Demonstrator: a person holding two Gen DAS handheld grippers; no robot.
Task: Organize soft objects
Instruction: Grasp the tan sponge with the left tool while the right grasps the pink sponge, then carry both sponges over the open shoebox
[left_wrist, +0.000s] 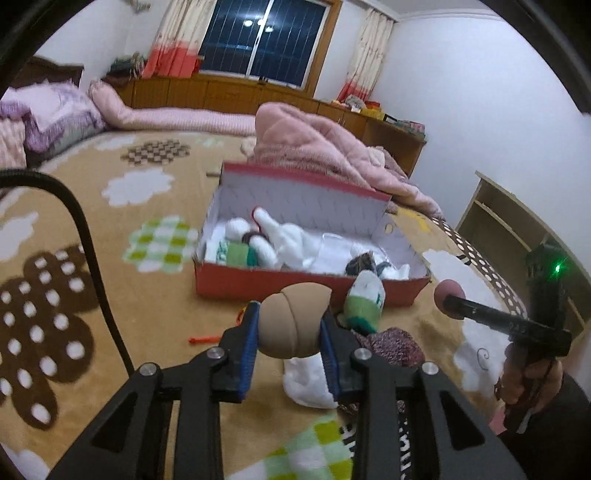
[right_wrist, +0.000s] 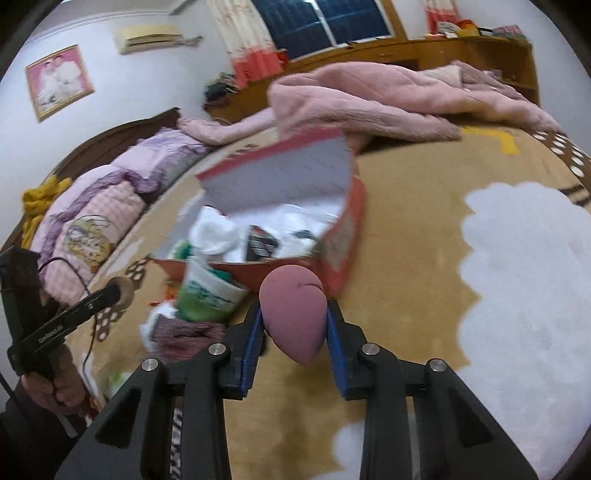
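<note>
My left gripper (left_wrist: 289, 325) is shut on a tan makeup sponge (left_wrist: 293, 323), held above the bed in front of the red shoebox (left_wrist: 306, 286). My right gripper (right_wrist: 294, 325) is shut on a pink teardrop sponge (right_wrist: 293, 317), near the box's front right corner (right_wrist: 341, 251); it shows in the left wrist view (left_wrist: 448, 293) at the right. The open box holds white and green socks (left_wrist: 266, 240). A green-white sock roll (left_wrist: 364, 301), a maroon knit piece (left_wrist: 393, 347) and a white sock (left_wrist: 308, 384) lie outside, just before the box.
The bed is covered by a tan patterned blanket (left_wrist: 147, 295). A pink quilt (left_wrist: 325, 147) is piled behind the box. Purple pillows (left_wrist: 51, 118) lie at the head. An orange clip (left_wrist: 201, 339) lies on the blanket. A wooden shelf (left_wrist: 517, 229) stands right of the bed.
</note>
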